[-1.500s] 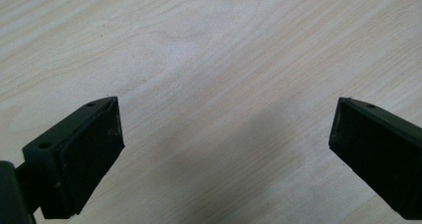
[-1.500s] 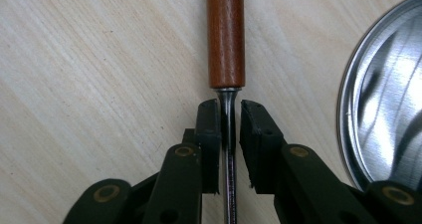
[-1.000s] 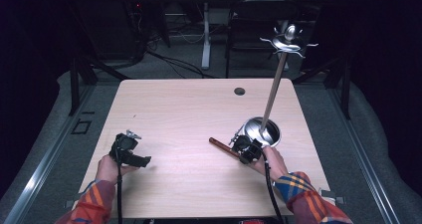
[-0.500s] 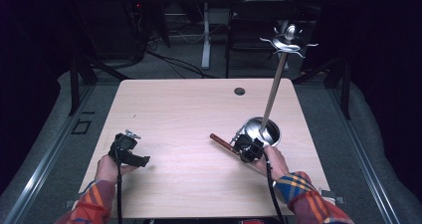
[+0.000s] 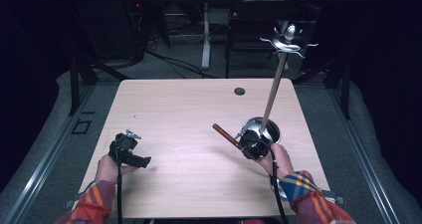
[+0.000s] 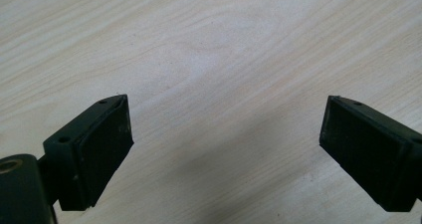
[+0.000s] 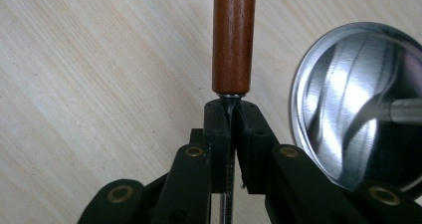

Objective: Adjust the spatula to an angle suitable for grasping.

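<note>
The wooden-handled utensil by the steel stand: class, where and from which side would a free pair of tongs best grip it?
Grip the wooden handle, coming from above on the table's open left side. It is a straight, round shaft jutting clear of the right tongs, which are shut on the thin metal neck. The steel stand base crowds the other side.

high view: overhead, forward-down | gripper views: close, sharing table (image 5: pixel 189 134)

Dark room, grey floor (image 5: pixel 50 119), desk legs (image 5: pixel 205 40)
</note>
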